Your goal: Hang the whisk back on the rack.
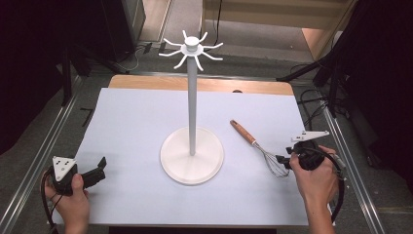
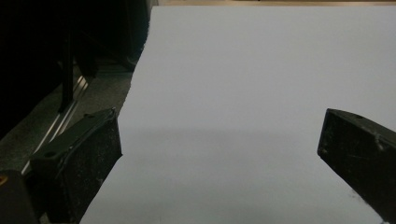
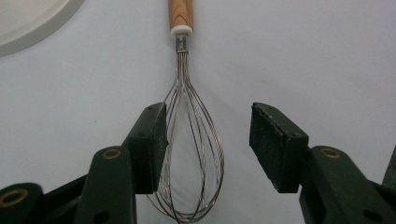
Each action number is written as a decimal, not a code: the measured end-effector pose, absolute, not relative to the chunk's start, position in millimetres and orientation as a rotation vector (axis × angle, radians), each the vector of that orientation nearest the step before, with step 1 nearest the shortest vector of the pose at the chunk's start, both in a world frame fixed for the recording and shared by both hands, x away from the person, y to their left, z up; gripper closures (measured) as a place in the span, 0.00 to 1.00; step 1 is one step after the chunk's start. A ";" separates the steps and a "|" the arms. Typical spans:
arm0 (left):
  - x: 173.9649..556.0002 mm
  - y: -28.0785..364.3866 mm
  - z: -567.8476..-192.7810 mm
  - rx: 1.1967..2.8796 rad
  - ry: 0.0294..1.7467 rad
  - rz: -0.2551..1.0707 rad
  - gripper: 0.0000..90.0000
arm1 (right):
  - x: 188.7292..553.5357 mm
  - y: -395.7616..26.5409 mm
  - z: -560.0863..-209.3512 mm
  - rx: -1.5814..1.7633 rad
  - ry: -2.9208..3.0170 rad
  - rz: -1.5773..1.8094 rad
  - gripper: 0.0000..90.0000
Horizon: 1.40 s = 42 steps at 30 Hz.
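Right now my right claw (image 3: 208, 144) stands parted around the wire head of the whisk (image 3: 191, 140), which lies flat on the surface (image 1: 136, 126). One pad sits against or just beside the wires on one flank; I cannot tell if it touches. The other pad stands clear of them with a gap between, so nothing is clamped. The whisk's wooden handle points away from me toward the far edge, and in the right gripper view its far end is cut off at the top.

From above, the right claw (image 1: 284, 161) sits near the surface's right edge, with bare white sheet before it and beside it. The stand (image 1: 192, 97), a tall white pole on a round base with curved hooks at its top, rises at the middle, just left of the whisk and apart from it.

My left claw (image 2: 219, 140) hangs released, jaws wide with nothing between them, low over the near left corner. The sheet's left edge runs close by one jaw, and a metal rail (image 1: 41, 161) lies beyond it. Dark surroundings there are hard to make out.
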<state>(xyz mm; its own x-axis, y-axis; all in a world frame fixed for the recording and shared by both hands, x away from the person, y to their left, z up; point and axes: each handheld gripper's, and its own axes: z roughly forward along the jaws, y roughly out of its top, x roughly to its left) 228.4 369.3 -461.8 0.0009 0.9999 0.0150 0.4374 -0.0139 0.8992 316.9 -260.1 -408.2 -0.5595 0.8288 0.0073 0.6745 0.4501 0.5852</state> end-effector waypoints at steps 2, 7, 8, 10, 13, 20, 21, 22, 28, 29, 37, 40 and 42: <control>228.4 368.9 -461.6 1.554 1.531 0.975 0.00 | 321.4 -256.2 -405.9 1.286 2.440 0.769 0.54; 228.3 368.9 -461.6 1.555 1.528 0.975 0.00 | 329.5 -248.0 -403.8 1.283 2.475 0.723 0.54; 228.3 368.8 -461.6 1.553 1.529 0.975 0.00 | 331.5 -246.5 -403.7 1.281 2.483 0.715 0.54; 228.5 368.8 -461.7 1.556 1.527 0.978 0.00 | 336.8 -241.0 -403.7 1.268 2.497 0.689 0.54; 228.5 368.6 -461.7 1.557 1.526 0.978 0.00 | 339.9 -238.6 -403.6 1.262 2.505 0.683 0.53; 228.3 368.9 -461.6 1.554 1.528 0.975 0.00 | 351.3 -228.1 -401.9 1.271 2.531 0.648 0.54; 228.3 368.9 -461.6 1.554 1.528 0.975 0.00 | 351.3 -228.1 -401.9 1.271 2.531 0.648 0.54; 228.5 368.7 -461.7 1.556 1.528 0.977 0.00 | 354.8 -225.6 -401.1 1.266 2.542 0.636 0.54; 228.5 368.5 -461.7 1.555 1.526 0.978 0.00 | 362.9 -219.9 -400.5 1.260 2.565 0.614 0.54; 228.5 368.8 -461.7 1.556 1.528 0.977 0.00 | 365.3 -217.2 -401.1 1.270 2.571 0.611 0.54; 228.7 368.6 -461.6 1.561 1.528 0.976 0.00 | 378.3 -208.9 -401.8 1.264 2.614 0.546 0.55; 229.0 368.4 -461.6 1.561 1.530 0.974 0.00 | 383.4 -205.0 -401.2 1.268 2.636 0.531 0.55; 229.0 368.5 -461.6 1.560 1.530 0.973 0.00 | 384.8 -203.5 -401.0 1.267 2.641 0.521 0.55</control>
<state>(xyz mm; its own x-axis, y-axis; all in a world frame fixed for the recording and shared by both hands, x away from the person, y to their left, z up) 229.0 368.5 -461.6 0.0051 0.9997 0.0239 0.4454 -0.0237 0.8950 384.8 -203.5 -401.0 -0.6258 0.7800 0.0008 0.7219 0.5788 0.3792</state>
